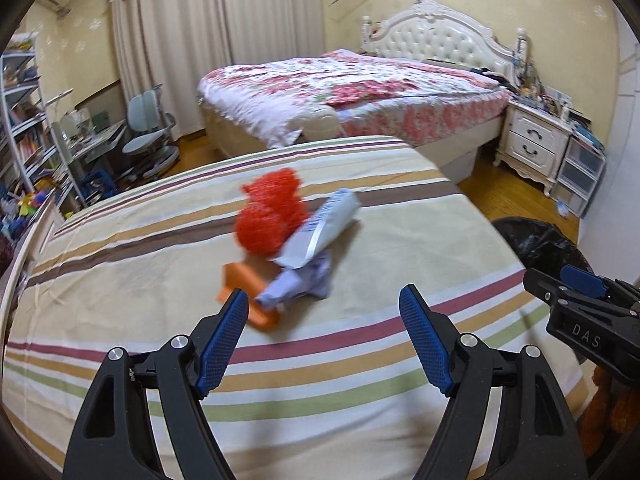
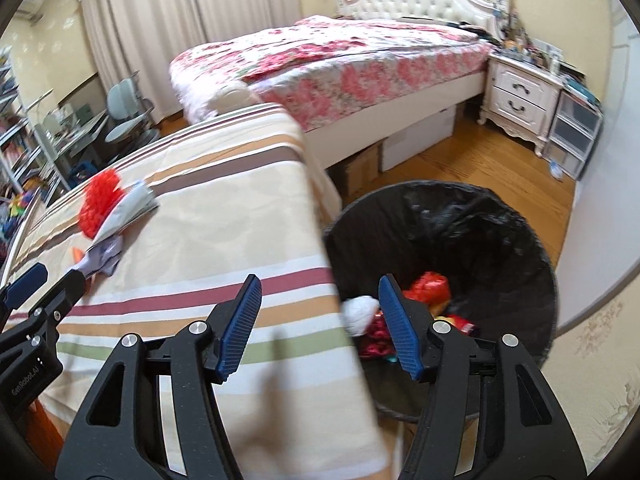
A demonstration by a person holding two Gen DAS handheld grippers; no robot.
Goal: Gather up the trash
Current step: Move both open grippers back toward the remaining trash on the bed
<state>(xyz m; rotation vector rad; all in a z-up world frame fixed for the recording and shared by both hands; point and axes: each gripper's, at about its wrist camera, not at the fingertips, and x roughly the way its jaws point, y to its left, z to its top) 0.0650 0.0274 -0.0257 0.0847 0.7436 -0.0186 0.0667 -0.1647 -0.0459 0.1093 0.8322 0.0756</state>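
Note:
A pile of trash lies on the striped bedspread (image 1: 160, 288): a red mesh ball (image 1: 270, 214), a silver-grey packet (image 1: 320, 228), a crumpled pale purple wrapper (image 1: 298, 284) and an orange box (image 1: 244, 300). My left gripper (image 1: 324, 300) is open and empty, just short of the pile. My right gripper (image 2: 320, 286) is open and empty, over the bed's edge beside a black-lined bin (image 2: 500, 240) that holds red wrappers (image 2: 428, 286) and a white wad (image 2: 360, 312). The pile also shows in the right wrist view (image 2: 116, 208).
A second bed with a floral cover (image 1: 360, 92) stands behind. A white nightstand (image 1: 536, 140) and plastic drawers (image 1: 580, 172) stand at right on the wood floor. A desk, chair (image 1: 148, 132) and bookshelf (image 1: 24, 120) are at left. The bin's rim shows in the left wrist view (image 1: 544, 240).

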